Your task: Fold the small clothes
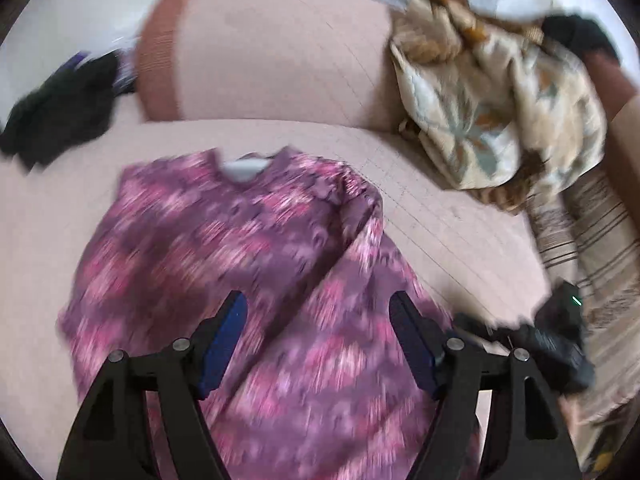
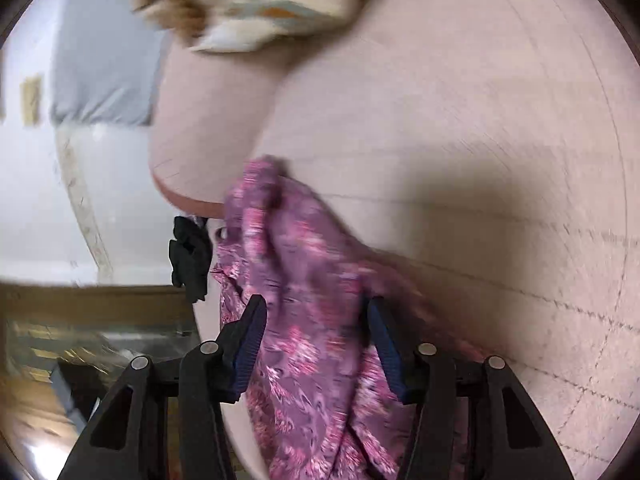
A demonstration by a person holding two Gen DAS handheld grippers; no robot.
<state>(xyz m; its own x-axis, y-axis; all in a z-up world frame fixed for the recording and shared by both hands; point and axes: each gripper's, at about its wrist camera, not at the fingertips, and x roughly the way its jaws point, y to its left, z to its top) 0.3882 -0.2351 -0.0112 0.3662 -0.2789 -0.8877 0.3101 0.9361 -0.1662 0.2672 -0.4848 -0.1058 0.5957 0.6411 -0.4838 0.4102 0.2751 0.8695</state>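
Folding has barely begun: we see the top (image 1: pixel 240 248) spread on the sofa (image 1: pixel 440 208), right sleeve turned in. Left gripper (image 1: pixel 318 320) released above it; right gripper (image 2: pixel 316 320) gapes around loose cloth.

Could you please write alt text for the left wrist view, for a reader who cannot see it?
A purple and pink patterned garment lies spread on a pale pink sofa, with the open left gripper above its lower part. A floral cloth is heaped to the right and dark clothing lies at far left.
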